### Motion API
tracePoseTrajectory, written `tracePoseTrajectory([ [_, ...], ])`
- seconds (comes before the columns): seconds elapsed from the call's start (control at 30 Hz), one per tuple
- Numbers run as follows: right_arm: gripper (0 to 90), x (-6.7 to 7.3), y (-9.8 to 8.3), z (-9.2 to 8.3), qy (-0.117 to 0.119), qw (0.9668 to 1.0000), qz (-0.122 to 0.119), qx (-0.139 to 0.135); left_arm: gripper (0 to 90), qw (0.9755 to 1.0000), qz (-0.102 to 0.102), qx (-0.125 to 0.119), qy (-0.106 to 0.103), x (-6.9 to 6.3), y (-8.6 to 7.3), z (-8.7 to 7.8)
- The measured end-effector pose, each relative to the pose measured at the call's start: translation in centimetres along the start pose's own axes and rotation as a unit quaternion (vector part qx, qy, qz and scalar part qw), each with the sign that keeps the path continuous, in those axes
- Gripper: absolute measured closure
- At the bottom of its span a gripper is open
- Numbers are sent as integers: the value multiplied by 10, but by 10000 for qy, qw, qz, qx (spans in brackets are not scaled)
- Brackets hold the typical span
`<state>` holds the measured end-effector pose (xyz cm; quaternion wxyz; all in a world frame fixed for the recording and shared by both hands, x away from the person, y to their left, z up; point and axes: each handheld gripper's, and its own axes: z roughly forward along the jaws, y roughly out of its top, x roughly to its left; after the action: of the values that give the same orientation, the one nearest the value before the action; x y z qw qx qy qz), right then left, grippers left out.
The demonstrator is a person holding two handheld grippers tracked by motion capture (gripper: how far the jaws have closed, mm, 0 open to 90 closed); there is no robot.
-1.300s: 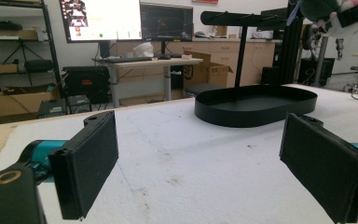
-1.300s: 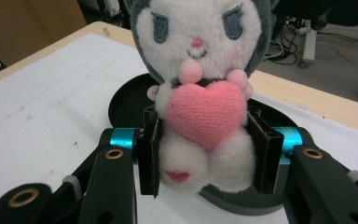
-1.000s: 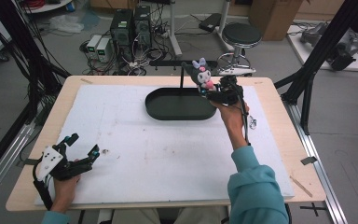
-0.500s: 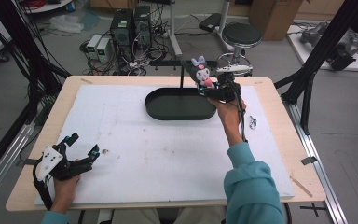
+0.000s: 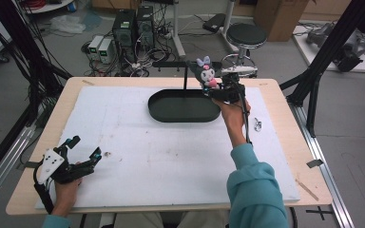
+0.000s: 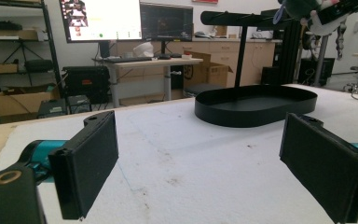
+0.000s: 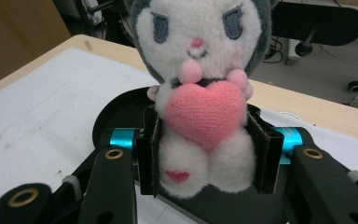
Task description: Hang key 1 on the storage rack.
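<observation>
Nothing has shifted since the earlier frame: the right gripper (image 5: 217, 88) stays clamped on the plush doll (image 7: 200, 93), raised over the far right end of the black tray (image 5: 171, 111), not yet placed, while the left gripper (image 5: 76, 151), jaws apart, idles near left.

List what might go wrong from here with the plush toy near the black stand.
1. The right gripper squeezes only the plush toy's soft lower body, so it may slip or tip.
2. The toy is held beside the stand's crossbar, above the black tray; a nudge might knock the stand.
3. The left gripper rests open far off, too distant to steady anything.
</observation>
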<state>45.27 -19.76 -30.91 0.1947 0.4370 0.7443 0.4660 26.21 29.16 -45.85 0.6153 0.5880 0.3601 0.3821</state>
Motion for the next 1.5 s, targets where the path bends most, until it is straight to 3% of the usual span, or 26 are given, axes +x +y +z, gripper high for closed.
tracePoseTrajectory([
  [0.27, 548, -4, 2, 4, 19, 9998, 160, -113, 119, 10000, -15, 0, 2, 0, 0, 0],
  [0.87, 545, -13, -1, 7, -59, 9993, 380, -19, 119, 10000, -10, -2, 5, 0, 0, 0],
  [1.2, 545, -14, -3, 14, -157, 9993, 283, 168, 119, 10000, 5, 3, -3, 0, 0, 0],
  [1.5, 545, -11, -5, 18, -248, 9983, 90, 527, 119, 10000, 6, 6, -3, 0, 0, 0],
])
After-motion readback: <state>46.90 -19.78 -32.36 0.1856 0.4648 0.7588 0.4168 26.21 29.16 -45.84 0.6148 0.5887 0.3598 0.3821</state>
